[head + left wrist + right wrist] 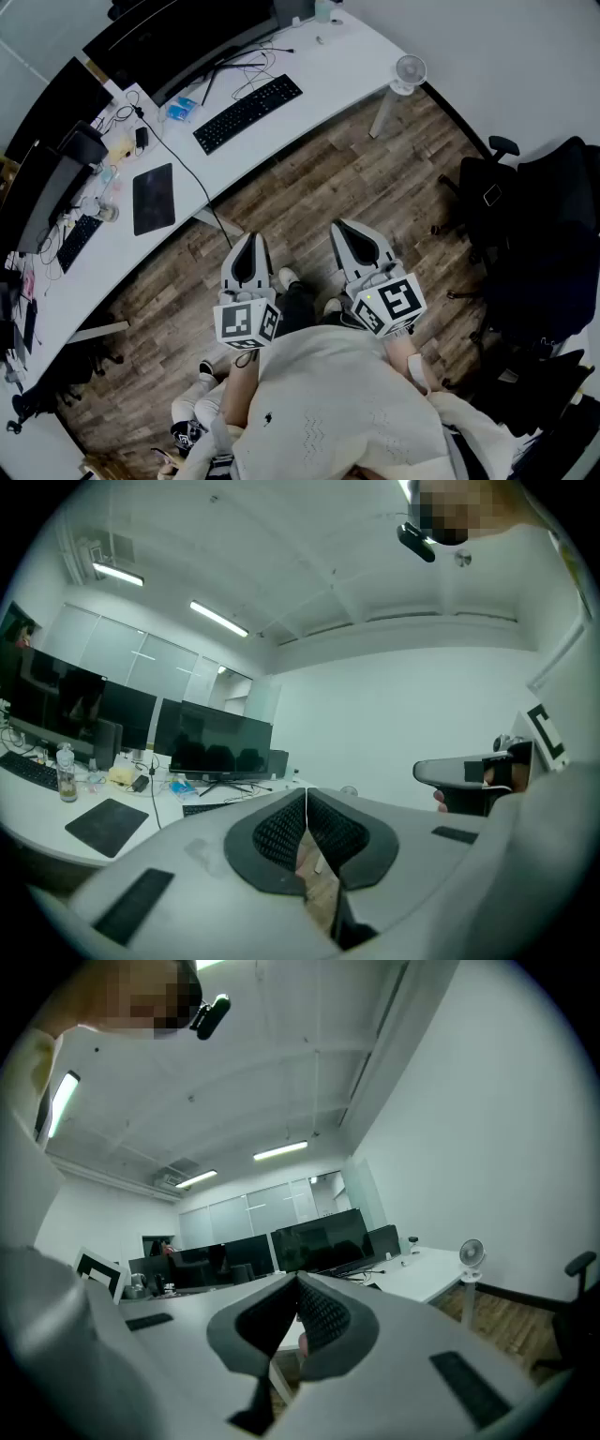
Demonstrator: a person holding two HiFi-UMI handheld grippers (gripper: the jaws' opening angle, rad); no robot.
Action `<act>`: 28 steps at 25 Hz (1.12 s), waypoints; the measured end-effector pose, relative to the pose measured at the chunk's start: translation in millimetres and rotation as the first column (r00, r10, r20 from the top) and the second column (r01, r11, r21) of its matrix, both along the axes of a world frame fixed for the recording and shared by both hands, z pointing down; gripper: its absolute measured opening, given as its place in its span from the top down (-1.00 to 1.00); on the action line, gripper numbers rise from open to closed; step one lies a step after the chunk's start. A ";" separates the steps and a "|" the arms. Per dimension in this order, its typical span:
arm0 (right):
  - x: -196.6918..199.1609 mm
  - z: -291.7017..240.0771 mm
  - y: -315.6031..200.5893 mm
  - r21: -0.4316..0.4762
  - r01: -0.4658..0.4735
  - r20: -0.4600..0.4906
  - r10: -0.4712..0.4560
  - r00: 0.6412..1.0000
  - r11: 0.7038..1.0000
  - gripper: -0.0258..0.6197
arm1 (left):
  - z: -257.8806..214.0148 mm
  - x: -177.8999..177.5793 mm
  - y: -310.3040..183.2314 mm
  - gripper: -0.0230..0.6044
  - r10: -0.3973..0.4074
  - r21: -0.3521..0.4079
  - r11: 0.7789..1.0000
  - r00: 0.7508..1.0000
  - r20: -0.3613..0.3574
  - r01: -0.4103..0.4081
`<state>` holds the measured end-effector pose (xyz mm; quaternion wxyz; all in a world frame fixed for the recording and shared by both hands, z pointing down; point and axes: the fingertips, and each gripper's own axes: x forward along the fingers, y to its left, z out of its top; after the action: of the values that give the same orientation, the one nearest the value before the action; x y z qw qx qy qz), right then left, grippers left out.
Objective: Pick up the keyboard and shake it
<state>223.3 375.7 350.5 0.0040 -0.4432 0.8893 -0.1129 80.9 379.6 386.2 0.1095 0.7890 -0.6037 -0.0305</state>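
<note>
Tongs first: the left tongs [251, 238] are pressed together, tips touching and nothing between them, and the right tongs [341, 227] look the same, tips meeting on nothing. Both are held level in front of the person, over the wooden floor [309, 197], well apart from the white counter [309, 56].

The black keyboard [247, 112] lies flat on that counter, near its front edge, untouched. So this reads as the approach, with pick-up and shake not yet begun.

To do it well, I'd step in close and spread both tongs before they reach the keys. Take 1 short end in each, so the board lifts level. Cables [246, 66] trail just behind it, so raise it gently and check for a tether before shaking. Get it clear of the counter, then shake with a firm pinch.

The count: 2 tongs, and 2 keyboards, since a second keyboard [77, 242] sits at the counter's left end. Add 1 dark mouse pad [154, 198] and 1 small white fan [409, 70]. Dark monitors [178, 33] line the back; their number I cannot tell.
</note>
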 end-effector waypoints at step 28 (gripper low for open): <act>-100.2 -22.6 26.8 0.045 0.057 0.065 -0.060 0.996 0.997 0.92 | -12.7 -94.7 34.3 0.88 -0.029 0.077 0.997 0.999 -0.014 0.030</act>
<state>123.1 402.5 328.0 0.0399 -0.4128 0.9035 -0.1083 -13.8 414.0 373.5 0.0824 0.7836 -0.6128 -0.0607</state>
